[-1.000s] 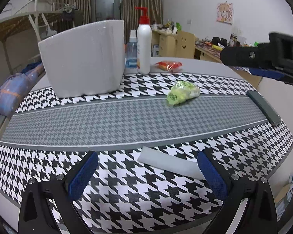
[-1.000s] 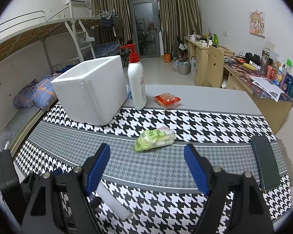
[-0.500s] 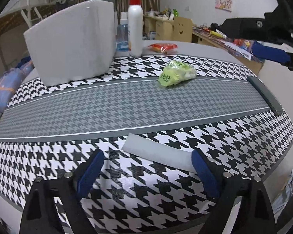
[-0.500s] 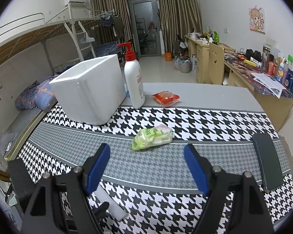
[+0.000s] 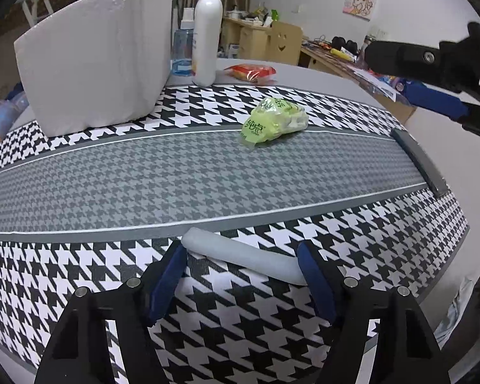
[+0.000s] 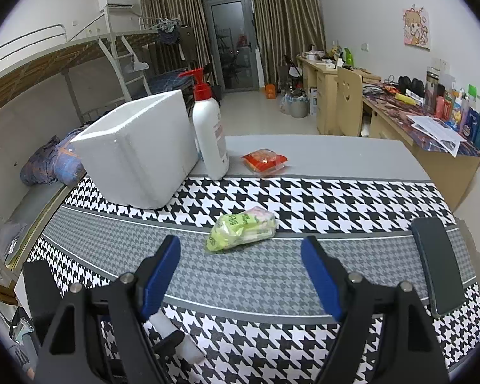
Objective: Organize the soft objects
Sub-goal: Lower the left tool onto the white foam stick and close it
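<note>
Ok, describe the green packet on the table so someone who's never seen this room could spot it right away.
Start at the big white foam box on the houndstooth tablecloth. In front of it, where the grey middle stripe meets the black-and-white checks, lies the green packet. It is crinkly, lime-green plastic with printed characters, unlike the red packet by the pump bottle or the plain grey roll near the table's edge.

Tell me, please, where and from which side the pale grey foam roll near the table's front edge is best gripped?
Grip the grey foam roll at its middle, across its narrow width, coming down from above. It lies flat and slanted on the cloth, and lengthwise it fills the gap between the left gripper pads, which have just been closing, so turning the wrist seems wiser.
</note>
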`<state>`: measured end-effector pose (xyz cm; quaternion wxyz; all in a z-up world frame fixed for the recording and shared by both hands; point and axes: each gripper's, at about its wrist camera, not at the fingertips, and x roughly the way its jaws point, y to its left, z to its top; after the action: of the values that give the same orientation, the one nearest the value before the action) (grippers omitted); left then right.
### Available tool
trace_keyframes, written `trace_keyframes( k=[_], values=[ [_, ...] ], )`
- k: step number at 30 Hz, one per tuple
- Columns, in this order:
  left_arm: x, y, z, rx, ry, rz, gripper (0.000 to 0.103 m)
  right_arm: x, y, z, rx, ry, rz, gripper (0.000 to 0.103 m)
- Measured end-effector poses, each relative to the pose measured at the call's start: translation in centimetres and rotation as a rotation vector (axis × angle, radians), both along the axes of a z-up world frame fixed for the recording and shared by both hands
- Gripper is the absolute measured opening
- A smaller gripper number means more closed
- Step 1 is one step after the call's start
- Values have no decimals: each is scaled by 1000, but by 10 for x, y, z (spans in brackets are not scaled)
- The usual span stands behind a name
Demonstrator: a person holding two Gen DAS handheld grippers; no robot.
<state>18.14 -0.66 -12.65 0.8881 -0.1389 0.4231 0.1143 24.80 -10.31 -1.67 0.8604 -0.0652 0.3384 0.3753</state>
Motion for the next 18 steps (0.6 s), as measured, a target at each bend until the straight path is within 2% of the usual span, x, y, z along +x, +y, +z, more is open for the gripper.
trace_keyframes(
  k=[4, 6, 9, 13, 18],
  values=[
    [3, 2, 1, -3, -5, 9, 64, 3, 0, -1, 0, 2, -3, 82],
    [2, 3, 3, 11, -4, 22, 50, 4, 0, -1, -3, 3, -6, 82],
    [1, 8, 5, 7, -6, 40, 42, 5, 1, -1, -1, 3, -5, 82],
    [3, 8, 5, 28, 11, 31, 40, 4, 3, -1, -2, 0, 1, 82],
    [1, 15, 5, 44, 2, 34, 15, 3, 5, -1, -3, 2, 4, 82]
  ],
)
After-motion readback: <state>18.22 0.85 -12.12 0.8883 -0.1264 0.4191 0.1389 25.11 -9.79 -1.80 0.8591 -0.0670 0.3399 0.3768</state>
